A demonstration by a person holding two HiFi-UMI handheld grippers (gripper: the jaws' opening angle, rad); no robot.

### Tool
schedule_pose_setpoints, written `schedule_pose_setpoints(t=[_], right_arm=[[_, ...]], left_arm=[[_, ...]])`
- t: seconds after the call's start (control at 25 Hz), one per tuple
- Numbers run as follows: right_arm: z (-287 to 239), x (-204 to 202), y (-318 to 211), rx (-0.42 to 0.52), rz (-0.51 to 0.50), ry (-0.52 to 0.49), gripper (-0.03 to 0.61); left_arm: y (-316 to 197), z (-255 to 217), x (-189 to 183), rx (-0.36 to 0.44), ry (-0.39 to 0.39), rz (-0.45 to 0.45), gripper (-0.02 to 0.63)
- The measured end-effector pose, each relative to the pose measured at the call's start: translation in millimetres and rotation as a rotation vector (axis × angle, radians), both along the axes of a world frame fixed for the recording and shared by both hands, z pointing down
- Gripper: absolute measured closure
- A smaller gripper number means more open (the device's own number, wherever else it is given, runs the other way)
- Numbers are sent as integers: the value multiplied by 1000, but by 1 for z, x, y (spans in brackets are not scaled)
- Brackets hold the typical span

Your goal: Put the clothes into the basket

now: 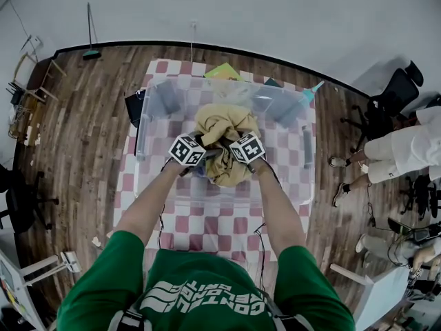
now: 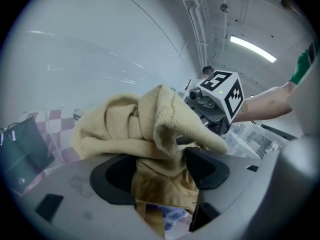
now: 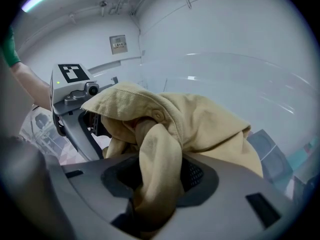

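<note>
- Letting go unevenly looks like the main risk. The tan garment (image 1: 224,140) hangs bunched over the middle of the clear basket (image 1: 142,126). The left tongs (image 2: 162,176) pinch one wad of it and the right tongs (image 3: 157,184) are closed on a thick fold. If one side frees first, the cloth could swing and drag on the other.
- Ribbed cloth like this may catch on a pad and come up again with the tongs as they pull away.
- A loose sleeve or hem could drape over the rim instead of dropping inside. The bundle hides where the trailing ends lie.
- Edges: the basket's see-through walls curve close behind the garment in both gripper views and would be easy to misjudge. The two tongs sit just beside each other, so they could knock together.
- Room: the basket is wide on either side of the bundle, and the checked bench (image 1: 207,226) lies in front of it. Straight up looks like the freest way out.
</note>
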State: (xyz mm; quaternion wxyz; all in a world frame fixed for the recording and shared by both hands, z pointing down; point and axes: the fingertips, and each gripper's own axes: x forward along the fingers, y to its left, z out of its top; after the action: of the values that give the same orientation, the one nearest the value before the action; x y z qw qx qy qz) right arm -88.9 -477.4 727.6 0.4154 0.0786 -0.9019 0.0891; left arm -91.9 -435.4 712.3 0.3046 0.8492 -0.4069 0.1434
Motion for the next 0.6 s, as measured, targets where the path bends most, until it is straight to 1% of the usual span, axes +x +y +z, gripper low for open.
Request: schedule_pose_setpoints(t=[0.08, 0.2, 0.32, 0.44, 0.6], right_arm=[[-5, 3, 1, -1, 5, 17, 388], [-17, 8, 1, 18, 10, 24, 354], [-36, 14, 0, 44, 35, 0, 350], [-58, 21, 0, 73, 69, -35, 350], [-94, 24, 5, 138, 106, -78, 350]], left_arm=[[4, -4, -5, 5, -23, 3, 314], [9, -11, -17, 19, -55, -7, 307], [12, -26, -32, 39, -72, -44, 302], [17, -42, -40, 62, -69, -72, 302], [28, -68, -49, 106, -85, -106, 302]])
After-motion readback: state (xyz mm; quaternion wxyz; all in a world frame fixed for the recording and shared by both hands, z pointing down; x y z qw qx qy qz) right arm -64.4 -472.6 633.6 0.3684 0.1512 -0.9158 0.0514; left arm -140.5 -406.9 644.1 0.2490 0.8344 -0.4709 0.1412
